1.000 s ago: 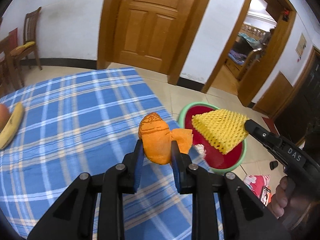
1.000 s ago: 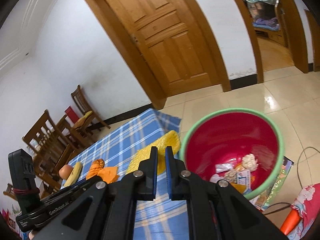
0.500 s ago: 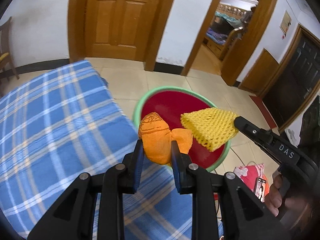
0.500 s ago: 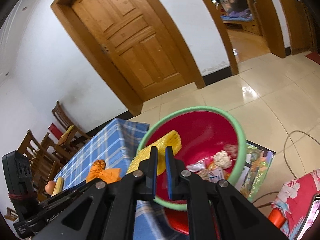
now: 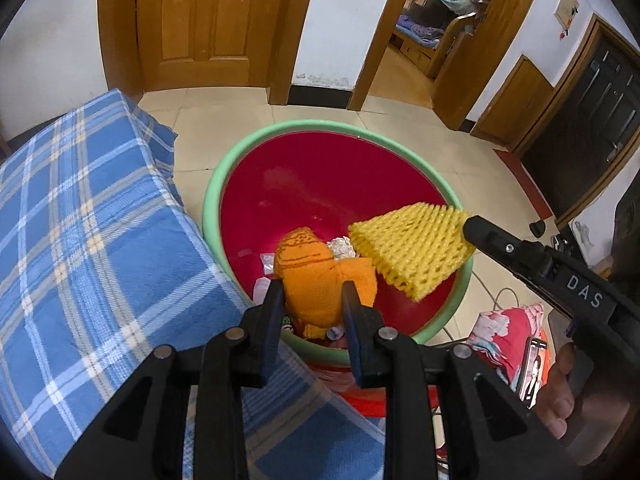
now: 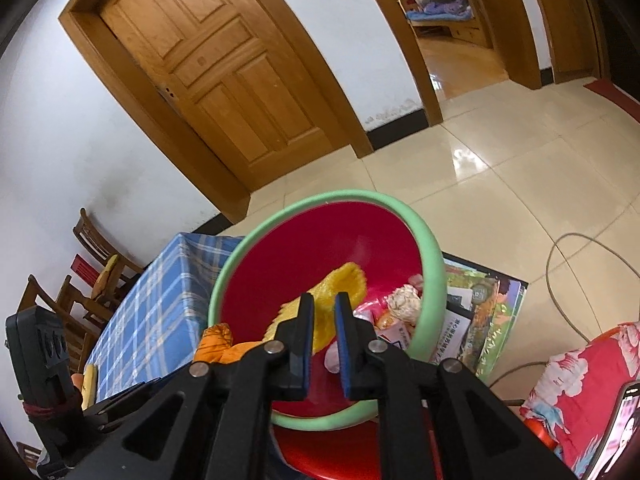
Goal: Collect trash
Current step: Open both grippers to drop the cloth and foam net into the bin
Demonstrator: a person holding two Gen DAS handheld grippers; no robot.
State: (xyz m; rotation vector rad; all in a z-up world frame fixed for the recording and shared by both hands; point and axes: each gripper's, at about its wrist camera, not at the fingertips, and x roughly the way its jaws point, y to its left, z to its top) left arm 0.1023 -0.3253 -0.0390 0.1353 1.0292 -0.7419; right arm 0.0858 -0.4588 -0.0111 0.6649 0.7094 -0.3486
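Just above the red basin with the green rim (image 5: 224, 176), both grippers hang with trash between their jaws; the left gripper (image 5: 312, 304) pinches an orange peel (image 5: 316, 276) between its two black fingers, the peel bulging up past the fingertips, and its jaws have just been opening a little with the peel between them, the pads touching its sides; the right gripper (image 6: 323, 322) has a corner of the yellow foam fruit net (image 5: 412, 248) between its blue-padded fingers, its jaws too have just been parting slightly, with a narrow gap showing between the pads in the right wrist view, so whether they grip the net firmly I cannot tell; the net juts out sideways over the basin's far side, just beside the peel but apart from it; down in the basin lie crumpled foil (image 5: 340, 246), paper scraps and wrappers (image 6: 404, 300); the basin stands on the tiled floor (image 6: 500, 200) right against the corner of a table under a blue plaid cloth (image 5: 80, 240); a closed wooden door (image 6: 224, 76) stands behind.
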